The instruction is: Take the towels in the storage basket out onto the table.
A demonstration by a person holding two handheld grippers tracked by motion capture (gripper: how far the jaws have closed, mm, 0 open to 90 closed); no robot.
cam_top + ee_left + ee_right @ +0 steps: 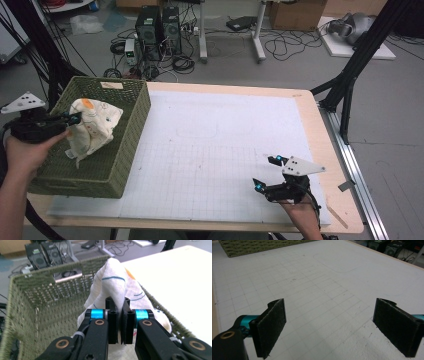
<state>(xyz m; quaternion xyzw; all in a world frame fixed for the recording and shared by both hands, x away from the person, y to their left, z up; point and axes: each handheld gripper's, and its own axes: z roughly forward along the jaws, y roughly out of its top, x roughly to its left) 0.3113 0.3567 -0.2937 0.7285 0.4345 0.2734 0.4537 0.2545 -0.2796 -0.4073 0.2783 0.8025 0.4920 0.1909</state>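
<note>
The left gripper (119, 315) is clamped on a fold of the white cloth (92, 125), which hangs, probably clear, inside the green basket (131, 145) at the table's (320, 135) left edge. The right gripper (267, 172) rests wide open near the front right corner, well apart.

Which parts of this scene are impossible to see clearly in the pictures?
- Basket floor under the cloth: hidden by the cloth, high view.
- Cloth's lower part: hidden behind the left gripper, left gripper view.
- Label on the basket rim: too small to read, high view.
- Basket: cut off by the top edge, right gripper view.
</note>
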